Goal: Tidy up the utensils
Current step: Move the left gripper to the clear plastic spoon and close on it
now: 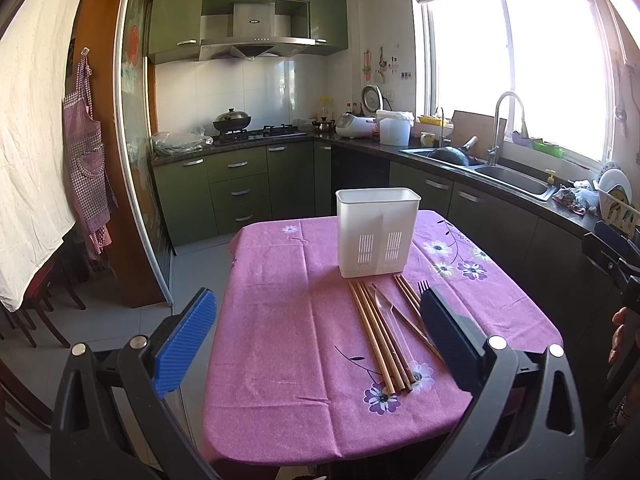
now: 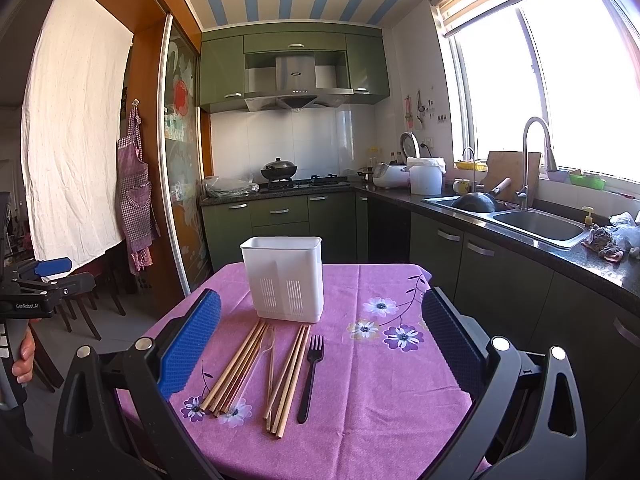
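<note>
Above a small kitchen tabletop (image 2: 392,392) draped in a purple floral cloth, the right gripper (image 2: 320,350) hangs with its jaws spread wide and nothing between them, aimed at the cutlery lying below. Just beyond its fingers rest two bundles of wooden chopsticks (image 2: 236,366), a clear plastic spoon (image 2: 269,345) between them, and a black plastic fork (image 2: 311,376) at the right, all laid roughly parallel with their ends toward a white slotted utensil holder (image 2: 286,278), apparently so each can be lifted and dropped in upright. That holder stands empty at the far side of the cloth, close behind the utensils. The left gripper (image 1: 316,344), likewise wide open and empty, hovers above the near left part of the cloth, its right finger overlapping the fork from that camera's angle. Nothing has yet been sorted. Behind, green cabinets, a stove with a wok and a sunlit sink line the kitchen.
</note>
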The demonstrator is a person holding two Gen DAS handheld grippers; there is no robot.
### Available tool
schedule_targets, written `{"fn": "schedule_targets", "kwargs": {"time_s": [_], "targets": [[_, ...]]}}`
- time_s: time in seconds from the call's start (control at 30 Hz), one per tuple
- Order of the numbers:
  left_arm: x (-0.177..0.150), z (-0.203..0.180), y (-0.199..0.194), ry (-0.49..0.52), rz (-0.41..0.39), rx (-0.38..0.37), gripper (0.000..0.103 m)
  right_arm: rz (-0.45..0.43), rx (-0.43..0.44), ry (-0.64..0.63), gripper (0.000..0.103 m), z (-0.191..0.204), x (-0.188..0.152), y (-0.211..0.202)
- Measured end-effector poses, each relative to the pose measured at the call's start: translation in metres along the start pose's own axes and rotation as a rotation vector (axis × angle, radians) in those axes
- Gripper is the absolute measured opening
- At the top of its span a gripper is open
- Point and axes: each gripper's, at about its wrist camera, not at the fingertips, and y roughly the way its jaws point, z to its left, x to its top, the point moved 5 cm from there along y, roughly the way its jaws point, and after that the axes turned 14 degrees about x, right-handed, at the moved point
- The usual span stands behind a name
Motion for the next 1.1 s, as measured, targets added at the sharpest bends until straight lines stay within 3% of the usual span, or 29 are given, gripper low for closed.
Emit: {"fn": "schedule_targets", "kwargs": {"time_s": [0.1, 0.23, 0.47, 0.67, 0.73, 0.8, 0.87, 1.0, 1.07, 1.1], "targets": [[0.000, -0.001, 0.002, 0.001, 0.007, -0.001, 0.097, 0.009, -0.008, -0.003, 0.099, -0.001, -0.001, 0.003], [0.003, -0.009, 0.021, 0.018, 0.053, -0.013, 0.097, 0.086, -0.066, -0.047, 0.099, -0.009, -0.002, 0.020], [0.004, -0.049, 0.094, 0.096, 0.237, -0.048, 0.097, 0.284, -0.132, -0.085, 0.099, -0.044, -0.003, 0.080], [-0.011, -0.103, 0.157, 0.158, 0.460, -0.141, 0.097, 0.487, -0.081, 0.056, 0.099, -0.090, -0.025, 0.143], [-0.020, -0.120, 0.177, 0.163, 0.552, -0.161, 0.091, 0.546, -0.063, 0.118, 0.099, -0.102, -0.034, 0.159], [-0.028, -0.135, 0.192, 0.183, 0.626, -0.171, 0.073, 0.577, -0.038, 0.146, 0.099, -0.109, -0.042, 0.169], [-0.035, -0.148, 0.206, 0.189, 0.689, -0.179, 0.066, 0.599, -0.037, 0.166, 0.099, -0.116, -0.048, 0.176], [-0.045, -0.164, 0.223, 0.193, 0.768, -0.178, 0.058, 0.625, -0.028, 0.172, 0.097, -0.122, -0.059, 0.187], [-0.048, -0.170, 0.228, 0.194, 0.801, -0.199, 0.041, 0.636, -0.030, 0.164, 0.091, -0.120, -0.064, 0.189], [-0.050, -0.173, 0.230, 0.194, 0.817, -0.205, 0.038, 0.640, -0.025, 0.164, 0.088, -0.119, -0.066, 0.189]]}}
